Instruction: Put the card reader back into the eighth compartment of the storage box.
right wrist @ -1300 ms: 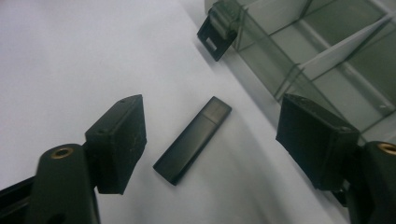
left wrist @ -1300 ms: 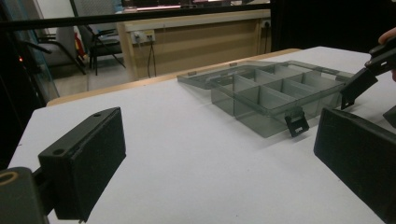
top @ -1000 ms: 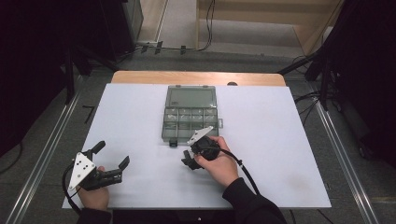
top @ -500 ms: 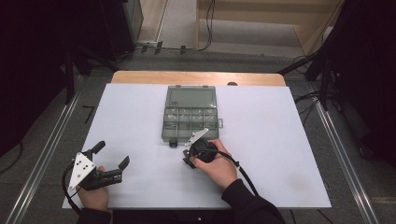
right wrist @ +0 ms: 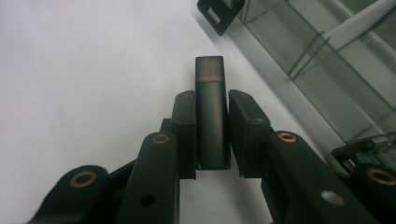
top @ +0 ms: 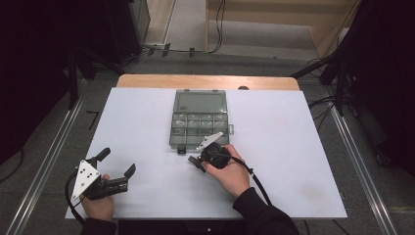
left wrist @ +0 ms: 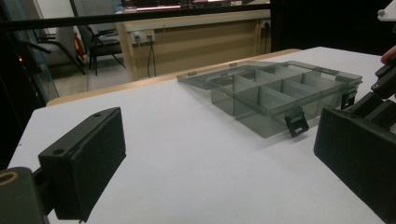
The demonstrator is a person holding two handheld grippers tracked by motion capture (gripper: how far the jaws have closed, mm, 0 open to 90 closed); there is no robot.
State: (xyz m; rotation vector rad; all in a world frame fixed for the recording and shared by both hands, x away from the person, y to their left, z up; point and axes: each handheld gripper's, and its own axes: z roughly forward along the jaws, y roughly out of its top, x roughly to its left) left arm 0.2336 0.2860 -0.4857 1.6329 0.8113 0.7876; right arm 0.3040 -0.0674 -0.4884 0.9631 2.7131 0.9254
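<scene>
Holding a small dark block (right wrist: 212, 112) clenched in the right tongs (right wrist: 212, 100), just before the open organizer box (top: 199, 125).
Left tongs (left wrist: 219, 154) waited released near the bench's (top: 293, 147) front-left corner, leaving room; box lay mid-bench, lid back for loading.

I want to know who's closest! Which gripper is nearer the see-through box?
Right. The right gripper is just beside the box's front edge; the left gripper is farther off, near the table's front left corner.
</scene>
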